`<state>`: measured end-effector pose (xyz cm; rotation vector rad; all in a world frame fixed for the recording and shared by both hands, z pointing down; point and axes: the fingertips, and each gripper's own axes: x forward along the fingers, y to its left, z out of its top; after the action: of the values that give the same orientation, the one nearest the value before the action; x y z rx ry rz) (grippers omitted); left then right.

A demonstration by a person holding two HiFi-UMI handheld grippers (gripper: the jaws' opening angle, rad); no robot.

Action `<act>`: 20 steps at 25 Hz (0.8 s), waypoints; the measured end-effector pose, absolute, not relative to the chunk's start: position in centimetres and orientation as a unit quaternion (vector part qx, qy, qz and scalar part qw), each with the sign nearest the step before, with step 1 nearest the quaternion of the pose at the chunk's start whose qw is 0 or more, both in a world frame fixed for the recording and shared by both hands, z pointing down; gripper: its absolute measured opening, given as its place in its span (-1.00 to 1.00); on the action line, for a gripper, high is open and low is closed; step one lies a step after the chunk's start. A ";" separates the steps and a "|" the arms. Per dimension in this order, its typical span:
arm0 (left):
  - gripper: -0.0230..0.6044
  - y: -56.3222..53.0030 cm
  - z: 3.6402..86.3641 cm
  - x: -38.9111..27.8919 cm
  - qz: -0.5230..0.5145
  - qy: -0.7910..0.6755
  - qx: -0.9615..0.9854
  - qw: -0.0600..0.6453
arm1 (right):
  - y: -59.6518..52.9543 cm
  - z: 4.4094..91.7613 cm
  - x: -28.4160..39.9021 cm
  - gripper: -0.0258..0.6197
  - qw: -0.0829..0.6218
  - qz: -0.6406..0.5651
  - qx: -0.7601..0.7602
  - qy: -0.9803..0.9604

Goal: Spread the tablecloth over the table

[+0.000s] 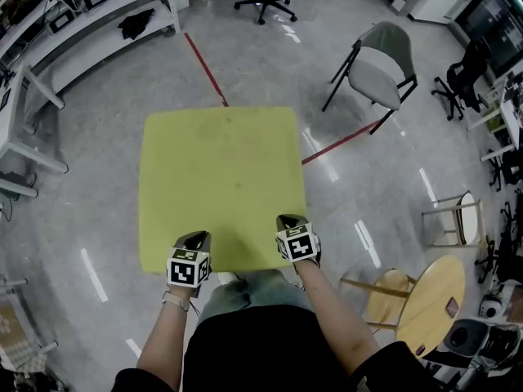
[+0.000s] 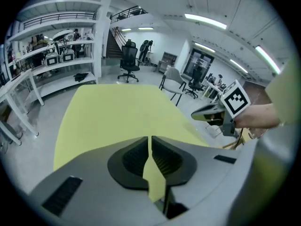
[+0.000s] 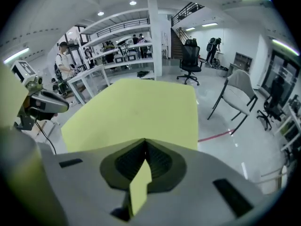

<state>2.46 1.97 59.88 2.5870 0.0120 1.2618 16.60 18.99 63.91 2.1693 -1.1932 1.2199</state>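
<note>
Matte yellow-green tablecloth (image 1: 221,182), square with rounded corners, spread flat above glossy grey floor (image 1: 106,219), near edge pinched in left gripper (image 1: 194,238) and right gripper (image 1: 291,220), ribbed black fingers (image 2: 164,159) clamped on thin folds.

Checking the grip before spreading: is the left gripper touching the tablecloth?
Touching. In the left gripper view, the left gripper pinches a fold of the tablecloth between its jaws.

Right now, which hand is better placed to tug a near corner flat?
Right, probably: the right gripper pinches the tablecloth almost at its corner; the left gripper, also clamped, sits further inward.
</note>
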 end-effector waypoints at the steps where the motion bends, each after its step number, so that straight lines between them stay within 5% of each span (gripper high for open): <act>1: -0.83 1.9 58.8 3.2 0.423 -0.002 0.896 0.132 | 18.1 62.9 17.1 -0.89 0.184 0.425 0.773 -0.433; 20: -0.89 -1.4 39.4 13.3 0.269 0.024 0.953 0.138 | 7.0 42.1 21.8 -0.89 0.091 0.289 0.800 -0.518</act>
<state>13.29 -1.41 39.43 2.7553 0.0684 0.7786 21.83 7.04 42.15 2.3770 -1.5403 0.8605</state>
